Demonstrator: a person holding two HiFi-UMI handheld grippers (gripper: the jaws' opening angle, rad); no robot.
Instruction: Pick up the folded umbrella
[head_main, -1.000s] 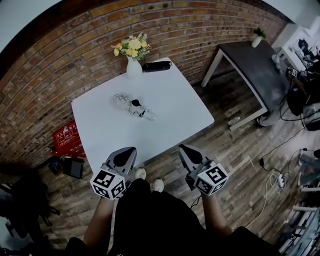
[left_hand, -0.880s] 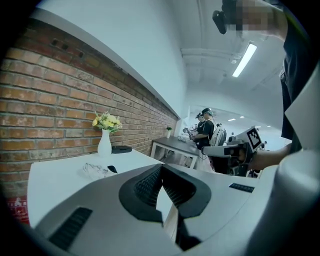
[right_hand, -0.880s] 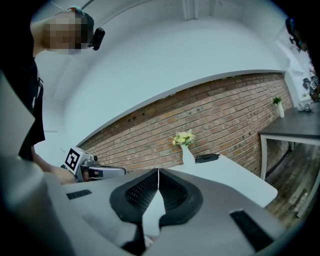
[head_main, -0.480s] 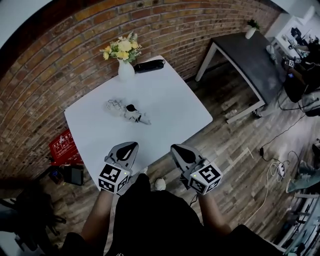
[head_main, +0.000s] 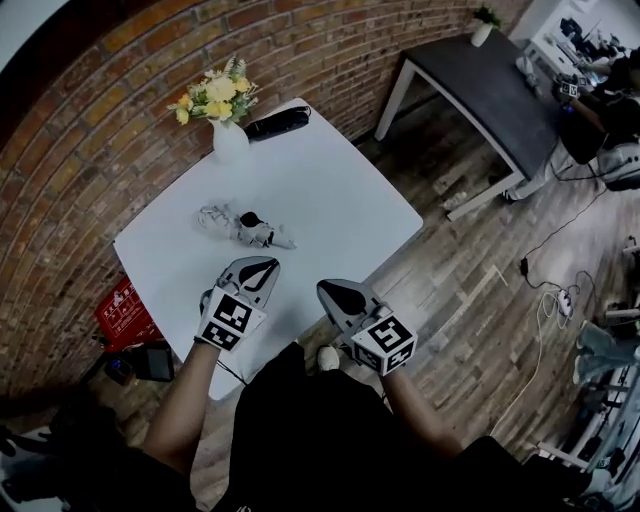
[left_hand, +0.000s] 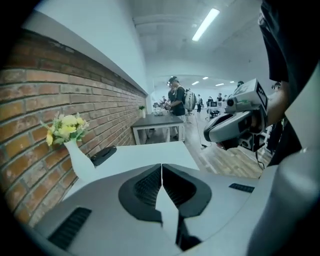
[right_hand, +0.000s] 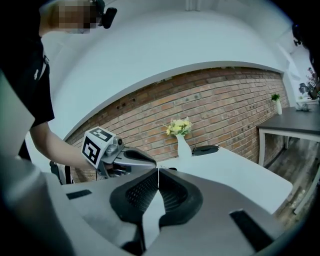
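The folded black umbrella (head_main: 278, 122) lies at the far edge of the white table (head_main: 340, 200), just right of the flower vase (head_main: 229, 138). It shows small in the left gripper view (left_hand: 103, 155) and in the right gripper view (right_hand: 205, 149). My left gripper (head_main: 268, 264) is over the table's near part, shut and empty, jaws meeting in a thin line (left_hand: 161, 165). My right gripper (head_main: 328, 290) hovers at the near edge, shut too, with nothing in it (right_hand: 158, 170). Both are far short of the umbrella.
A crumpled clear wrapper with a small black piece (head_main: 243, 228) lies mid-table, between my left gripper and the vase. A dark table (head_main: 500, 90) stands at the back right. A red crate (head_main: 125, 305) sits on the floor by the brick wall, and cables (head_main: 555, 300) lie on the right.
Both grippers have moved forward and down, from in front of the table's near edge to over it. The left gripper has rolled. Nothing on the table has moved.
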